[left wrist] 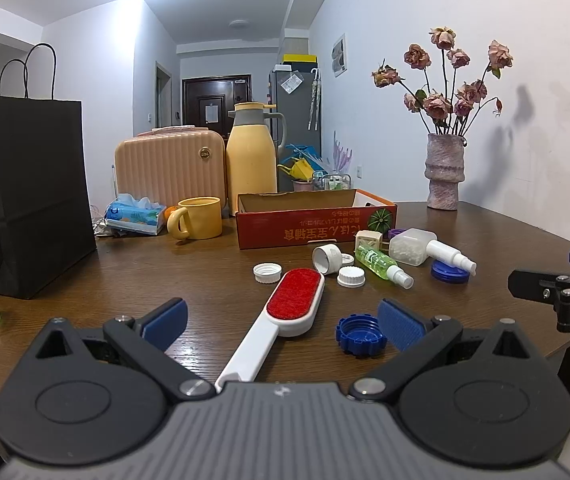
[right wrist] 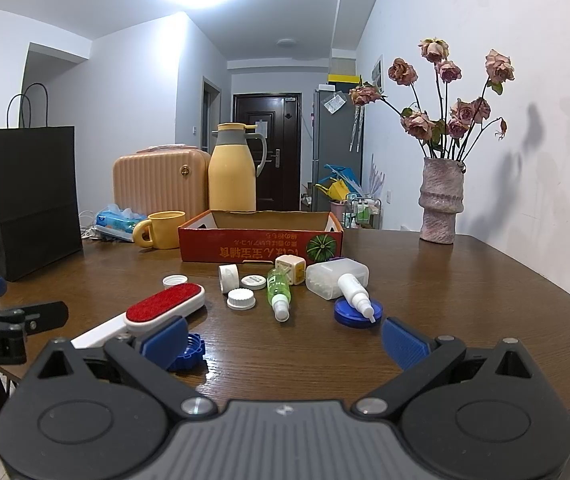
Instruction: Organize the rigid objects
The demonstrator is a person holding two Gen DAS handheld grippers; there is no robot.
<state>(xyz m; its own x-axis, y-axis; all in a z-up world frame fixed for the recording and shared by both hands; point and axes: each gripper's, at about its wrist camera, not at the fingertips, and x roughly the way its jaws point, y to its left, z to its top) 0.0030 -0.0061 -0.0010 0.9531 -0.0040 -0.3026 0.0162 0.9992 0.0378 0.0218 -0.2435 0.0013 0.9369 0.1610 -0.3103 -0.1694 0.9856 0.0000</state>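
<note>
Left wrist view: left gripper [left wrist: 283, 322] jaws wide apart, nothing held. The red-padded white plastic lint brush [left wrist: 285, 312] lies between them at 12 o'clock; a blue ridged plastic cap [left wrist: 361, 334] touches the right pad.

Right wrist view: right gripper [right wrist: 285, 342] jaws likewise spread, empty. White spray bottle [right wrist: 355, 296] rests on a blue round lid [right wrist: 359, 312] at 1 o'clock; the red cardboard box [right wrist: 261, 246] sits beyond. Risk: closing could knock the bottle rolling.

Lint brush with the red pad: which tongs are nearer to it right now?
Left. The lint brush lies between the open left tongs, untouched. The open right tongs sit off to its right, facing the blue lid.
</note>
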